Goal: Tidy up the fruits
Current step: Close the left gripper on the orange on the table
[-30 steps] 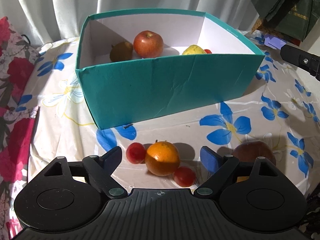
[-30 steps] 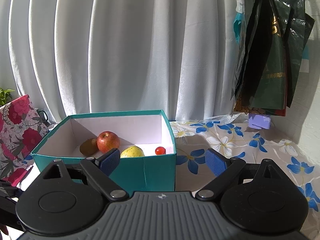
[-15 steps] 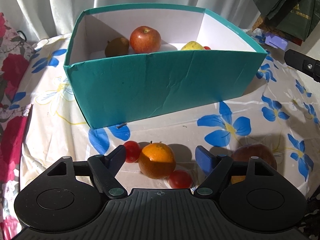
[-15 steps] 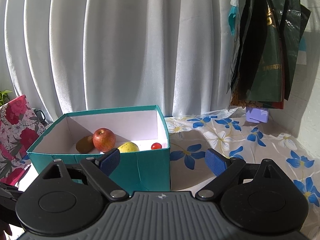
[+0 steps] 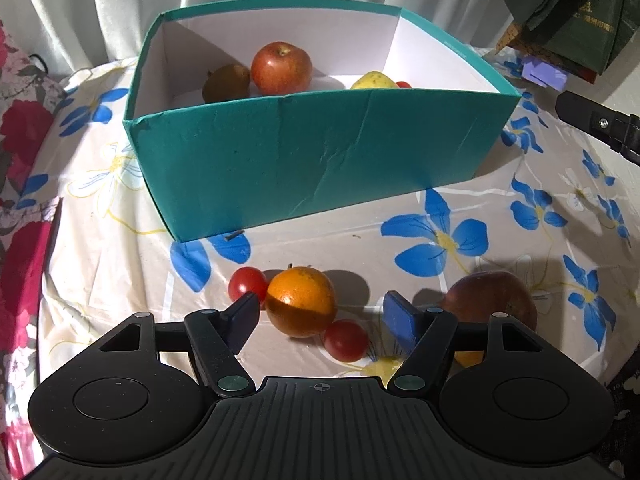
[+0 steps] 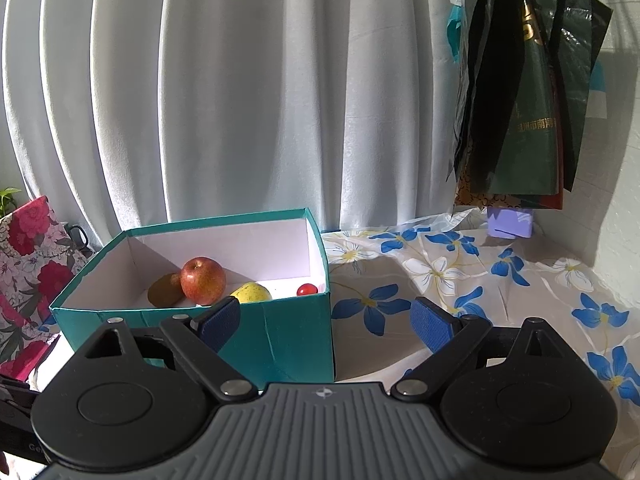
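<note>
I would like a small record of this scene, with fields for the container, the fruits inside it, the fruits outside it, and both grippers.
container: open teal cardboard box on flowered tablecloth
inside box: red apple, brown kiwi, yellow pear, small red tomato
outside box: orange, two cherry tomatoes, dark red apple
left gripper: jaws closing around orange, pads not touching yet
right gripper: open, holding nothing

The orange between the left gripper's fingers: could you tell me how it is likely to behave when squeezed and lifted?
The orange is round, so it may roll or slip sideways as the left gripper closes; neither pad presses on it yet. It looks firm enough for a moderate squeeze. Two cherry tomatoes sit against it and will probably be nudged.
</note>
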Tool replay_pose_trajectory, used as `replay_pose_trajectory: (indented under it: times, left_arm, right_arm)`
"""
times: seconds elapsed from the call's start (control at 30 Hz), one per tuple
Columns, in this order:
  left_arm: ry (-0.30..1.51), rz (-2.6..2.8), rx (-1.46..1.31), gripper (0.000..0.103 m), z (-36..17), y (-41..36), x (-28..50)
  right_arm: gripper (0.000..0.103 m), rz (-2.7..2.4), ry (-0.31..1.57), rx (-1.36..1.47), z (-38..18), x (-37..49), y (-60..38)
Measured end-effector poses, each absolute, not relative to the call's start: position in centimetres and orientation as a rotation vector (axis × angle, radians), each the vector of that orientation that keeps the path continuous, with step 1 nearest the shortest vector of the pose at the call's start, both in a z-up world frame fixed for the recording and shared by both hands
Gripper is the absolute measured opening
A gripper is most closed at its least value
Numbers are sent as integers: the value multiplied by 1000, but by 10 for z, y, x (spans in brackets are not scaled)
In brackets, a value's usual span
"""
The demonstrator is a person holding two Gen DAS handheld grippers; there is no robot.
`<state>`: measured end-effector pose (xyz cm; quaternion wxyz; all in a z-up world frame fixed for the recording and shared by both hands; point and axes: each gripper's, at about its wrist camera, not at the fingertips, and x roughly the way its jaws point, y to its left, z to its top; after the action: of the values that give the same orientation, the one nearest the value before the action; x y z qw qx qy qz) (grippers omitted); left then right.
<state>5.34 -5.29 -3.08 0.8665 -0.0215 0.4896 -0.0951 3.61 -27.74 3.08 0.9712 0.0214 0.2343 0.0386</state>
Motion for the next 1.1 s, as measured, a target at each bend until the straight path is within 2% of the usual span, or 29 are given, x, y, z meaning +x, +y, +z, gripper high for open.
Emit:
replay_pose_trajectory:
  times: [0.2, 0.33, 0.53, 0.63, 0.83, 1.1]
  left_arm:
    - [1044, -179, -40, 67, -40, -56, 63]
    - [1073, -159, -37, 58, -49, -57, 70]
    - [1061, -151, -30, 53, -50, -57, 74]
    - [1060, -147, -15, 46, -51, -59, 75]
    - [1038, -149, -21, 45, -45, -55, 70]
    - [906, -175, -30, 45, 2, -48, 50]
  right_arm:
    - [92, 77, 479, 42, 29, 36, -278]
    - [92, 73, 480, 40, 29, 35, -279]
    - [92, 62, 489, 43, 27, 35, -282]
    - [92, 61, 488, 41, 28, 35, -281]
    - [92, 58, 485, 32, 29, 33, -280]
    - [92, 51, 495, -6, 31, 21, -271]
